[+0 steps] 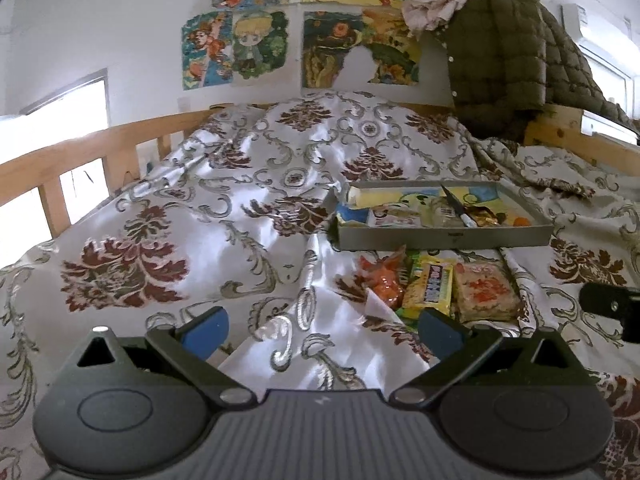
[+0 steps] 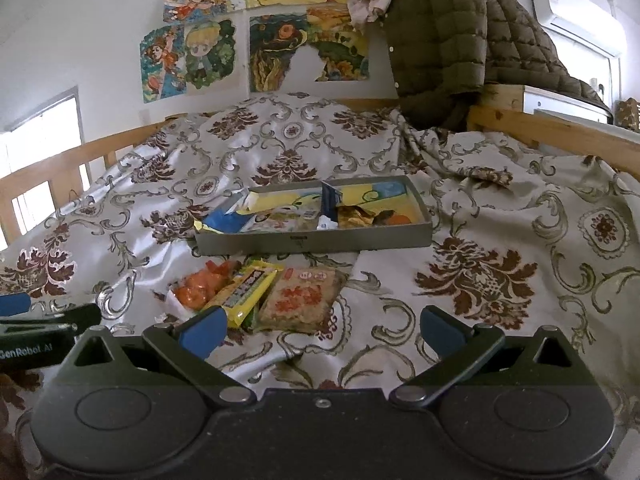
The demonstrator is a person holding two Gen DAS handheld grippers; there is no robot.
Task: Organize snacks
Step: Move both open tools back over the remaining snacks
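A shallow grey tray (image 1: 440, 238) (image 2: 316, 240) lies on the bed with several snack packets inside. In front of it, on the bedspread, lie an orange packet (image 1: 384, 282) (image 2: 200, 290), a yellow bar packet (image 1: 430, 286) (image 2: 246, 290) and a pale packet with red print (image 1: 486, 290) (image 2: 302, 298). My left gripper (image 1: 320, 330) is open, low over the bedspread just left of these packets. My right gripper (image 2: 320, 330) is open too, just below and right of them. Neither holds anything.
A patterned satin bedspread (image 1: 248, 184) (image 2: 500, 240) covers the bed. Wooden rails (image 1: 80, 160) (image 2: 560, 128) run along both sides. A dark quilted jacket (image 1: 508, 60) (image 2: 448, 40) hangs at the far right. Posters cover the back wall. The other gripper shows at each view's edge.
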